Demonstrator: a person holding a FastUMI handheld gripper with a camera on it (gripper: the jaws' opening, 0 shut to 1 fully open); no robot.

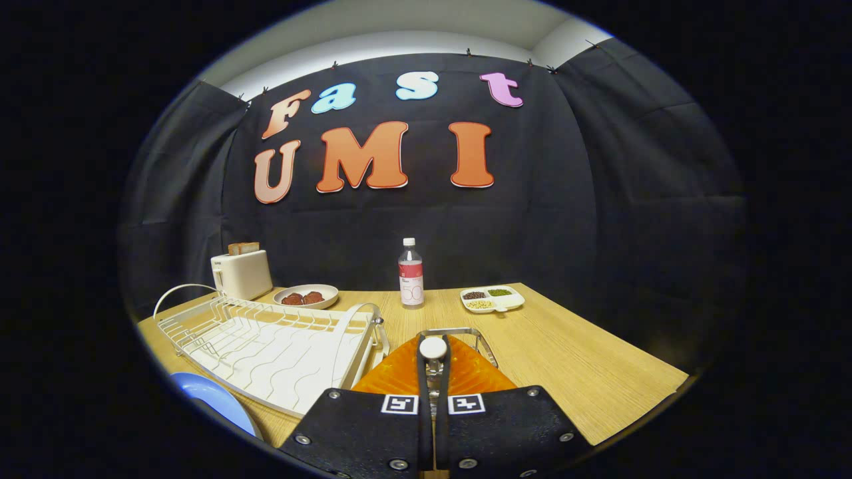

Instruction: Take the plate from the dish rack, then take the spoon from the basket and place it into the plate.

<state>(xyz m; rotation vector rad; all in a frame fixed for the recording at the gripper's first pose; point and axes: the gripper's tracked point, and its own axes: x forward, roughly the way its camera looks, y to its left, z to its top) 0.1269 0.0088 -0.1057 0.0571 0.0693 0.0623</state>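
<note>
My gripper [433,359] hangs over the orange basket [476,376], its fingers nearly together. Between them stands the spoon [432,348]: a thin metallic stem with a round white end poking out at the fingertips. Both fingers press on it. The basket has a metal handle frame [484,342] and sits on the wooden table right under the fingers. The blue plate [210,399] lies on the table to the left of the fingers, by the near corner of the white dish rack [266,346]. The rack holds no dishes.
Beyond the rack stand a white toaster [242,274] with bread in it and a bowl [306,296] of reddish pieces. A water bottle [411,274] and a divided tray of beans [492,299] sit at the table's far side. Bare wood lies right of the basket.
</note>
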